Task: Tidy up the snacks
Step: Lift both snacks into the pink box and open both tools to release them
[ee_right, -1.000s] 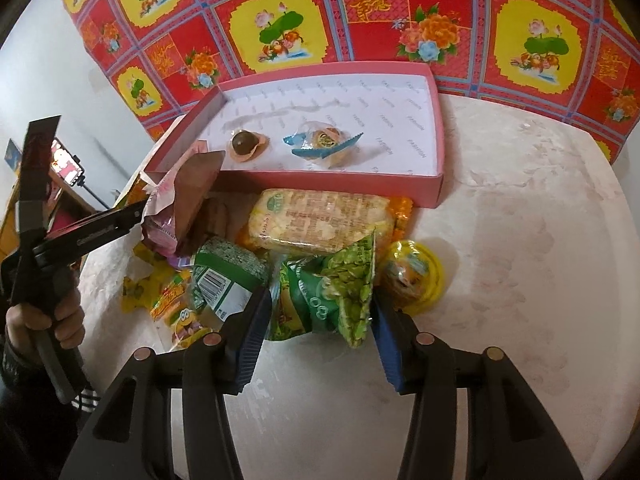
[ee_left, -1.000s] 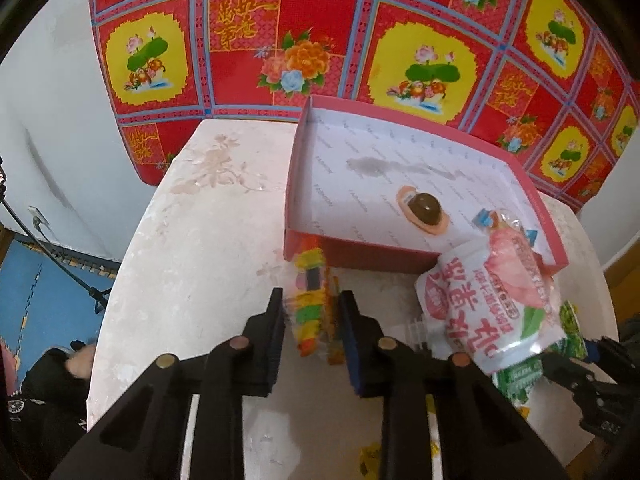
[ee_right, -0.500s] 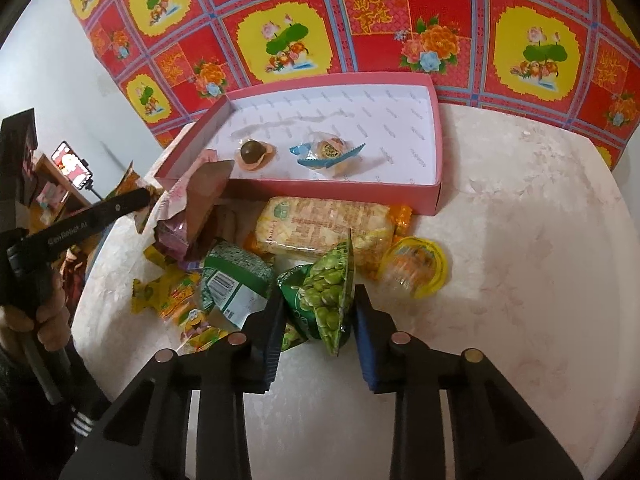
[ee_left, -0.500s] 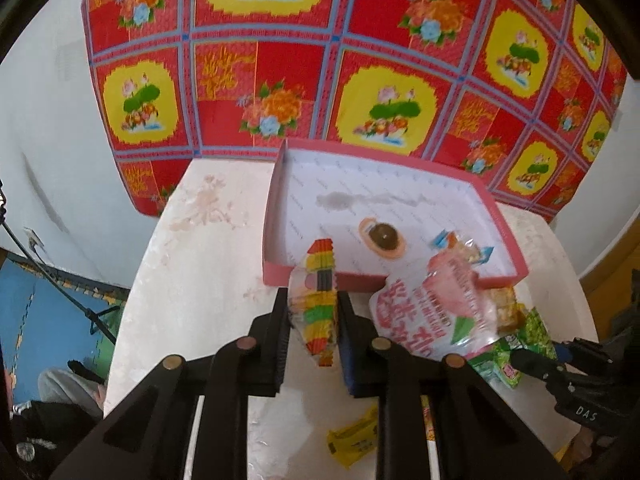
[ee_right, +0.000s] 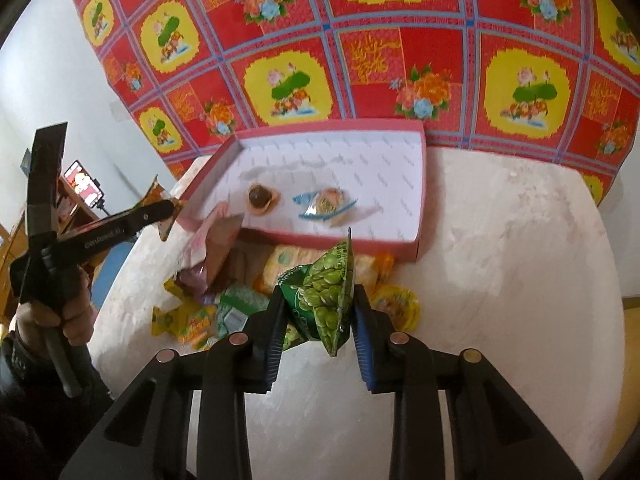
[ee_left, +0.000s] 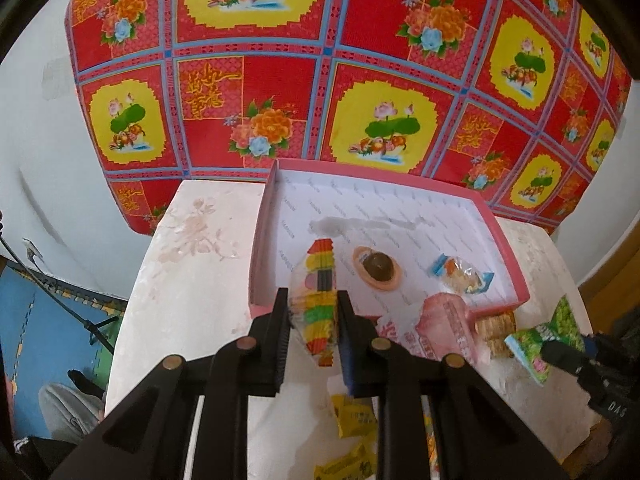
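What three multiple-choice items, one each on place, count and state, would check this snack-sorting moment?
1. Where does the brown round sweet lie?
A. inside the pink box
B. on the bare table
C. in the right tongs

2. How many snacks lie inside the box?
A. none
B. two
C. five

3. What do the right tongs do?
A. stand open and empty
B. grip the green pea packet
C. grip a yellow packet

Key: 1 A, it sits on the box's white floor; 2 B, only the sweet and a blue-edged clear packet lie there; 3 B, both pads press the packet's sides.
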A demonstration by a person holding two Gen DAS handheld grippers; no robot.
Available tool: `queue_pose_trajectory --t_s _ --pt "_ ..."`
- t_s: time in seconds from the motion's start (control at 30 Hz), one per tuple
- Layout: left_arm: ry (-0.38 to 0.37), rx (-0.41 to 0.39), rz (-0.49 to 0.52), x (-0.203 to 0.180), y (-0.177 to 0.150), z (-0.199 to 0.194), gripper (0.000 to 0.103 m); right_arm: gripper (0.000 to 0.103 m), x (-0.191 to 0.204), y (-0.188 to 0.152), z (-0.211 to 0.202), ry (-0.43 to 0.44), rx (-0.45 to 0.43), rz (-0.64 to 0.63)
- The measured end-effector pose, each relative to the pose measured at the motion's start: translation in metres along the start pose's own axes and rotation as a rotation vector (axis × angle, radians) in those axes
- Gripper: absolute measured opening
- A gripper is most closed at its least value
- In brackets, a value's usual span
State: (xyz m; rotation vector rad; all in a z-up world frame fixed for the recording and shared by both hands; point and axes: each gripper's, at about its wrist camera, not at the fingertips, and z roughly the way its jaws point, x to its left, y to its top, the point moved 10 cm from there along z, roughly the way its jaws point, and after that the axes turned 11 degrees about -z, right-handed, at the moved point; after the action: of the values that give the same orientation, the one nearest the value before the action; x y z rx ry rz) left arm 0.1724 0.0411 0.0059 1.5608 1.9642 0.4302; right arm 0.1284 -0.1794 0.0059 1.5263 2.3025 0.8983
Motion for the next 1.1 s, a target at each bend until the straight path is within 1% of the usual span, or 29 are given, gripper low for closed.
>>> queue_pose_trajectory --t_s 0.27,0.47,0.7,1.1 --pt "0.005 0.009 -0.001 -0.004 0.005 0.014 0.022 0.032 -0.020 0.019 0.009 -0.053 -0.017 -0.004" --pt "0.012 0.021 0.003 -0.007 0.006 0.027 0.022 0.032 -0.030 0.035 0.019 -0.068 -0.031 0.008" --pt "0.023 0.033 0.027 -0.012 0.008 0.043 0.022 0.032 -0.038 0.048 0.035 -0.074 -0.045 0.017" --pt "0.021 0.075 0.049 -0.023 0.004 0.064 0.023 0.032 -0.047 0.058 0.058 -0.063 -0.029 0.025"
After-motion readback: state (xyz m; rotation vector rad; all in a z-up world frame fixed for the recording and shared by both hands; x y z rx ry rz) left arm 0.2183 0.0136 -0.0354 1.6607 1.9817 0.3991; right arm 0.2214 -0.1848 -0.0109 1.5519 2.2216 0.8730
